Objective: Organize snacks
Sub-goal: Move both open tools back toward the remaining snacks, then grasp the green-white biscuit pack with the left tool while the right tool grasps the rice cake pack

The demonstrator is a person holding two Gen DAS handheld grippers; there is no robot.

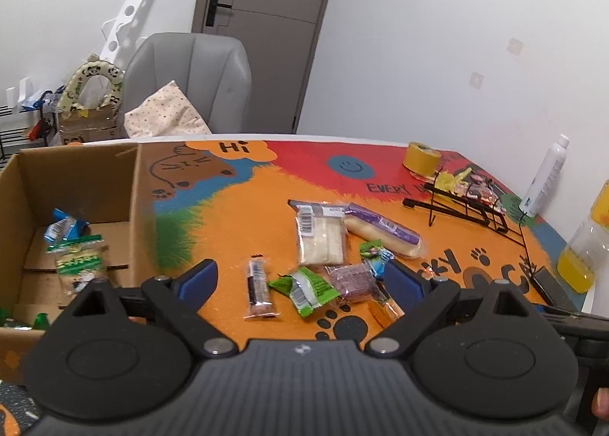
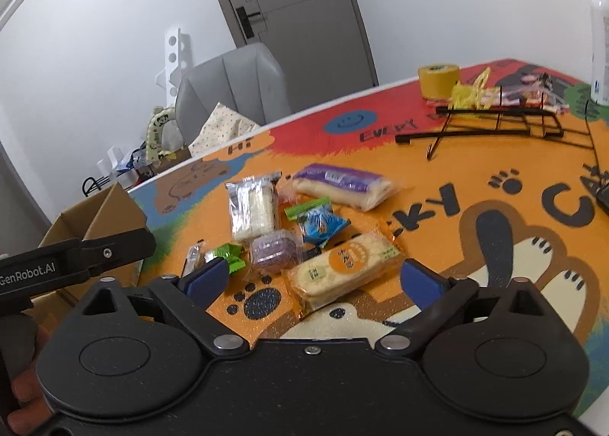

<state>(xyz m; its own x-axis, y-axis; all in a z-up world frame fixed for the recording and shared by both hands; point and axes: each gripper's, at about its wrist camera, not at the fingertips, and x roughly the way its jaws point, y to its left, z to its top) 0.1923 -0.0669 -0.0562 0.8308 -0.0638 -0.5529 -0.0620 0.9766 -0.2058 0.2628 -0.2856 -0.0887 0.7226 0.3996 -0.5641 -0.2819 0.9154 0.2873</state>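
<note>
Hovering over the table mat [image 2: 475,154] lettered "Hi" and "EVERY", both tongs, left [image 1: 300,276] and right [image 2: 310,278], stand spread, pinching nothing. "GenRobot.AI" marks the left tongs' side. Snacks [image 2: 342,268] lie between the right tongs' tips.

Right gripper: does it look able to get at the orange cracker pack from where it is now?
Probably yes. The right gripper is open with nothing between its jaws, and the cracker pack lies flat on the mat just ahead, on top, with nothing over it. The purple cake sits close beside the pack, so aim carefully.
</note>
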